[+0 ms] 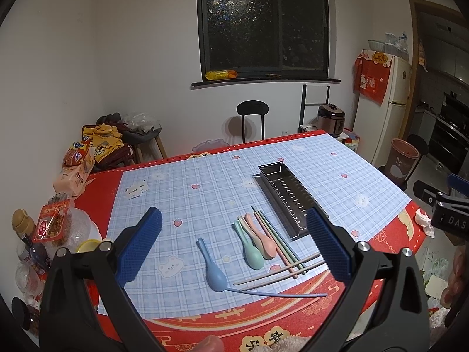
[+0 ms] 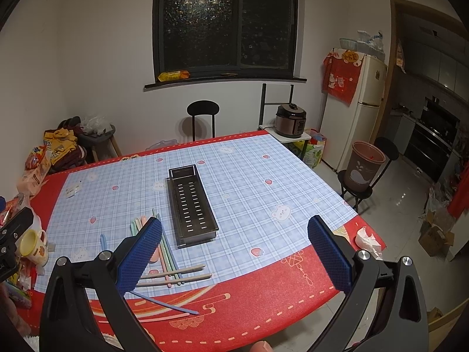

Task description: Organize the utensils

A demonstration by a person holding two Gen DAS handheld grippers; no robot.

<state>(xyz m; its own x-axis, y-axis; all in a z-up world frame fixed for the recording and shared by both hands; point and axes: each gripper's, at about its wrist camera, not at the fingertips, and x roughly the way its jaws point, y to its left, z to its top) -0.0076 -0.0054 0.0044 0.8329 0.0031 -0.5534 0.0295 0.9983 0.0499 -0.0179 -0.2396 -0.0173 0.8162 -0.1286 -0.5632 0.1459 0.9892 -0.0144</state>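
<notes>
A perforated metal utensil tray [image 1: 288, 196] [image 2: 190, 205] lies on the blue plaid mat, nothing visible inside it. Left of it lie three pastel spoons [image 1: 258, 242] side by side, a blue spoon [image 1: 212, 268] apart, and several chopsticks: green and pink ones [image 1: 277, 239] [image 2: 168, 259] beside the spoons, beige ones [image 1: 281, 271] [image 2: 176, 275] crossing them, a blue one [image 1: 278, 293] [image 2: 165, 302] near the mat's front edge. My left gripper [image 1: 234, 243] hangs open above the spoons, holding nothing. My right gripper [image 2: 234, 249] is open and empty above the mat's front right, just right of the tray.
The table [image 2: 263, 308] has a red cloth under the mat. Snack bags, jars and a yellow cup [image 2: 30, 243] crowd its left edge [image 1: 52, 226]. A crumpled tissue [image 2: 368, 242] lies at the right corner. Stools, a rice cooker [image 2: 290, 120] and a bin [image 2: 366, 165] stand beyond.
</notes>
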